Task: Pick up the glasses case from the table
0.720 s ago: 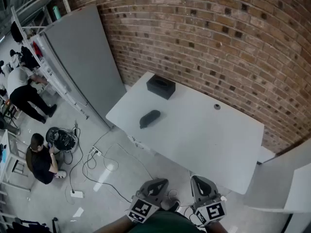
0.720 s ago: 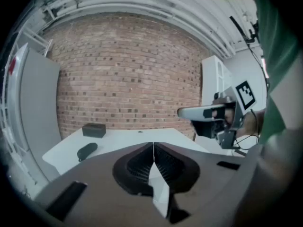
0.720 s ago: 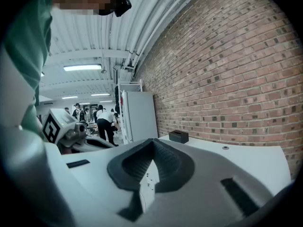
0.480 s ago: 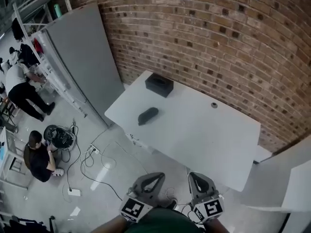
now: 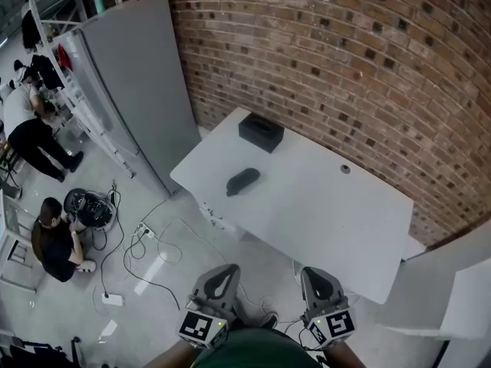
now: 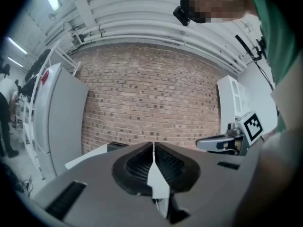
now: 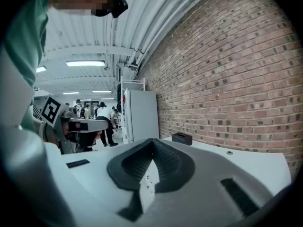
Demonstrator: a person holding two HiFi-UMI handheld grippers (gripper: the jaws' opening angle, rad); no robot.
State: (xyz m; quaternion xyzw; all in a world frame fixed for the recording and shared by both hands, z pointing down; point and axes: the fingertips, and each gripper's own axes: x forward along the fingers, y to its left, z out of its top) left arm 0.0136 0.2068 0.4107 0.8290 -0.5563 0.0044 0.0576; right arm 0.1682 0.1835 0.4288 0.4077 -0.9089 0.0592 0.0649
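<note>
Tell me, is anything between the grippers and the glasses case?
Nothing visible. The case lies on bare table, the box beyond it; the left gripper and right gripper hang short of the near edge.

Right gripper [image 7: 152, 141], jaws together, before white table [image 7: 255, 164]
</note>
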